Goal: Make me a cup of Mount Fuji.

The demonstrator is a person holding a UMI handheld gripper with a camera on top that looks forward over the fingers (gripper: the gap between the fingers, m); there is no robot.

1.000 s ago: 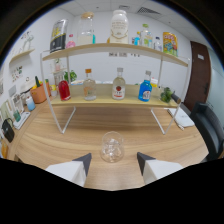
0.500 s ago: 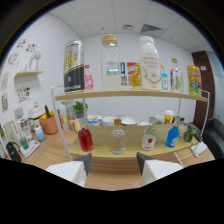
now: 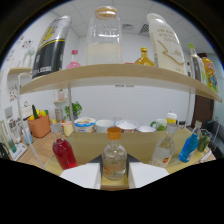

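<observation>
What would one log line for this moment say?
tool: open | clear bottle, orange cap: between fingers, on lower shelf | red bottle: beside it

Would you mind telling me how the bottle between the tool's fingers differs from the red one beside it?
The clear bottle holds near-colourless liquid; the red bottle holds red liquid. The clear bottle has an orange cap and stands between the open tool's fingers; the red bottle stands to one side. Both stand upright on the lower shelf.

Shelf [image 3: 115, 75] looks like pale matt wood on thin white metal legs. Clear glossy glass bottle [image 3: 114, 159] with an orange cap sits between the matt white plastic fingers [image 3: 82, 176].
</observation>
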